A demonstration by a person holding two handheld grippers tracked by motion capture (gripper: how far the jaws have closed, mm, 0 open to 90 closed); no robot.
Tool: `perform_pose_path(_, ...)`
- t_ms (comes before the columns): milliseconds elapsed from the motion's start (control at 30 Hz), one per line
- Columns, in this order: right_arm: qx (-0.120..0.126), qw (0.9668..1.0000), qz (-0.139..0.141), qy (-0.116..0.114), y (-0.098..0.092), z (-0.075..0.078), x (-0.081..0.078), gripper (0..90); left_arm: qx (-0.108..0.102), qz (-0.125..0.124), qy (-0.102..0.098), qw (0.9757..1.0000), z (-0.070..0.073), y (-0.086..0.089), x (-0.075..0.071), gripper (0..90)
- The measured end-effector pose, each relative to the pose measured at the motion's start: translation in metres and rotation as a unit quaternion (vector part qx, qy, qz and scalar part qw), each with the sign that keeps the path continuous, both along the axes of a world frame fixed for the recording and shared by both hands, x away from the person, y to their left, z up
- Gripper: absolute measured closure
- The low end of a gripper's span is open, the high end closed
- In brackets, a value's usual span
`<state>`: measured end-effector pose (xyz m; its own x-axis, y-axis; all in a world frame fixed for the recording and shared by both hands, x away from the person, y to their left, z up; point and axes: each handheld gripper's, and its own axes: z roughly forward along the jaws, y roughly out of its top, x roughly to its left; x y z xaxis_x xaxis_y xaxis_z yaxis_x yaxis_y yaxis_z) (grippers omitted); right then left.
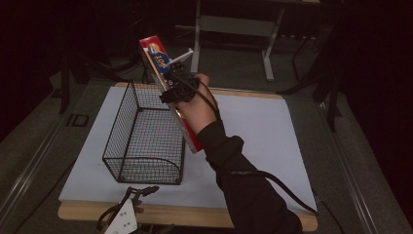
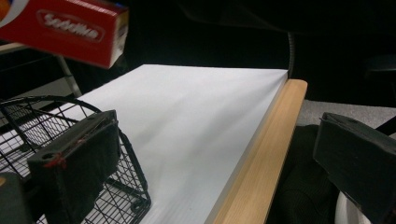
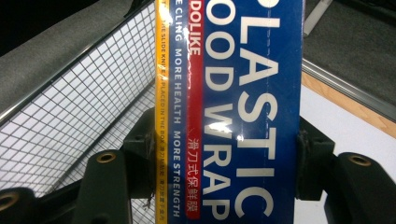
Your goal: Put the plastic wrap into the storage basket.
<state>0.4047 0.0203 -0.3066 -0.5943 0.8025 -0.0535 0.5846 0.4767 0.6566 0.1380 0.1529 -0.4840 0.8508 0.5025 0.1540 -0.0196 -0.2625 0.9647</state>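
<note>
My left hand-held gripper [image 1: 146, 191] waits at the near edge of the desk [image 1: 272, 146], just near of the basket, its jaws standing wide with nothing between them. One wire basket [image 1: 146, 139] sits on the left part of the white desk top, long side running near to far, and it looks empty. Just to its right, my right hand-held gripper [image 1: 171, 90] is clamped on the one box of plastic wrap [image 1: 158, 61], gripping it across its width somewhere near the middle. The box is up in the air, tilted, its far end high above the basket's far right corner and its near end low beside my wrist.

I judge this to be the carry step: box lifted and on its way to the basket. Next I need to bring it left over the open top, turn it to lie along the basket's length, lower it inside and only then let go.

Count: one basket, one box, two hand-held grippers.
</note>
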Motion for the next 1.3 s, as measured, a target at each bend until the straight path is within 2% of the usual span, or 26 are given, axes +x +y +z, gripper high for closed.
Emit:
perform_pose_path(200,0.002,0.9999,0.015,0.005,0.021,-0.010,0.000,39.2,-0.001,-0.002,-0.002,1.0000,0.001,-0.001,-0.001,1.2)
perform_pose_path(333,0.004,0.9999,0.014,0.003,0.030,-0.016,0.001,39.1,-0.001,-0.001,-0.002,1.0000,0.001,0.000,-0.002,1.2)
perform_pose_path(533,0.023,0.9997,0.013,0.001,0.047,-0.026,0.003,39.1,-0.002,0.000,-0.005,1.0000,0.001,0.001,-0.003,1.2)
perform_pose_path(667,0.045,0.9989,0.009,0.004,0.054,-0.034,0.003,39.1,-0.002,0.001,-0.005,1.0000,0.001,0.001,-0.003,1.2)
perform_pose_path(767,0.058,0.9980,0.007,0.024,0.058,-0.044,0.005,39.1,0.001,0.000,-0.007,1.0000,0.001,0.001,-0.003,1.2)
perform_pose_path(867,0.050,0.9985,0.007,0.024,0.063,-0.056,0.005,39.1,0.003,-0.001,-0.008,1.0000,0.001,0.000,-0.003,1.2)
perform_pose_path(967,0.049,0.9985,0.005,0.024,0.064,-0.059,0.005,39.1,0.004,-0.001,-0.007,1.0000,0.001,0.000,-0.003,1.2)
perform_pose_path(1000,0.042,0.9989,0.000,0.022,0.066,-0.072,0.006,39.1,0.004,-0.001,-0.006,1.0000,0.001,0.000,-0.003,1.2)
perform_pose_path(1300,0.042,0.9981,-0.012,0.044,0.068,-0.097,0.011,39.0,0.001,0.000,-0.007,1.0000,0.001,0.001,-0.004,1.2)
